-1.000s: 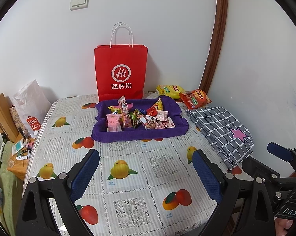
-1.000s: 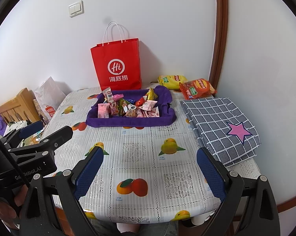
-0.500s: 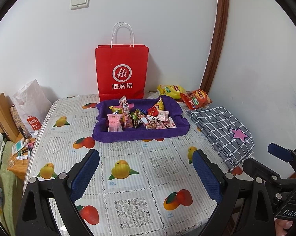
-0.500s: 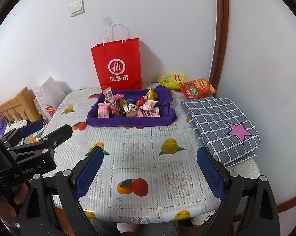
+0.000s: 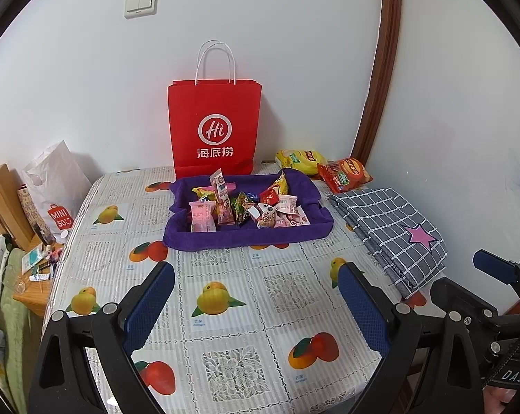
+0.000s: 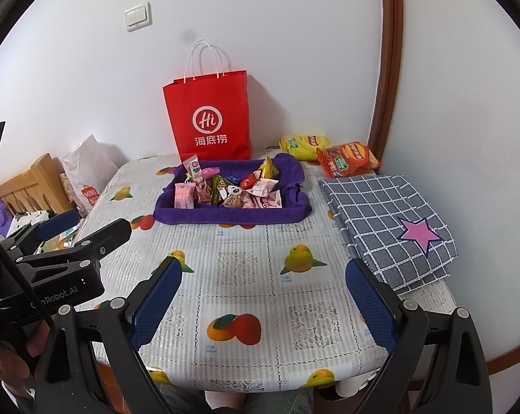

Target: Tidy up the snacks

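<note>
The snacks [image 5: 246, 207] are many small wrapped packets, pink, red, yellow and green, piled loosely inside a soft purple tray [image 5: 246, 238] that sits on the table [image 5: 225, 310] at about 12 o'clock from both grippers, just in front of an upright red paper bag [image 5: 214, 127]. Two bigger bags, a yellow chip bag [image 5: 299, 160] and a red chip bag [image 5: 344, 174], lie at about 1 o'clock, near a folded grey checked cloth [image 5: 387, 231]. The left gripper [image 5: 256, 307] and the right gripper [image 6: 263, 303] both have their blue fingers spread wide, with nothing between them.
</note>
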The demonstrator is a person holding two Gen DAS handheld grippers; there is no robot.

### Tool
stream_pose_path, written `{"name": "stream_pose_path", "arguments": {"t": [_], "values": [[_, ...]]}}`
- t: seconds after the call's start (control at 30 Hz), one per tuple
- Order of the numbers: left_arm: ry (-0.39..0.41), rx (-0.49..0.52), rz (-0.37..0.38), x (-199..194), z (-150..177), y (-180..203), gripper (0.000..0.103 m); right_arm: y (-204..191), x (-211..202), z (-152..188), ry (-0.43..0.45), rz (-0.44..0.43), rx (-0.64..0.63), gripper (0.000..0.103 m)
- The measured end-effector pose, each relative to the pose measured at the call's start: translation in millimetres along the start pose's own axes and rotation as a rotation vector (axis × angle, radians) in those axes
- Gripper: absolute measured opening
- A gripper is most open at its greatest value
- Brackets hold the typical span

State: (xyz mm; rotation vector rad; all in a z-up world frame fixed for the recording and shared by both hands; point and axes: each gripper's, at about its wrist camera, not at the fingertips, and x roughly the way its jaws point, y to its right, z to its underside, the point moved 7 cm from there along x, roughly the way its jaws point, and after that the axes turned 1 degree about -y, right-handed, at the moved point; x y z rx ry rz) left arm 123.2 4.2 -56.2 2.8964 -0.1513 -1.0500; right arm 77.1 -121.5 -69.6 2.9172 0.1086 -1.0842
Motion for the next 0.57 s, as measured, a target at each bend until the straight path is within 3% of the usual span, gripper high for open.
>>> {"name": "stream_pose_path", "arguments": {"t": [0.57], "values": [[-0.001, 0.001, -0.014, 4, -2, -8, 0.096, -12, 6, -4, 0.005, -0.015, -0.011, 0.095]]}}
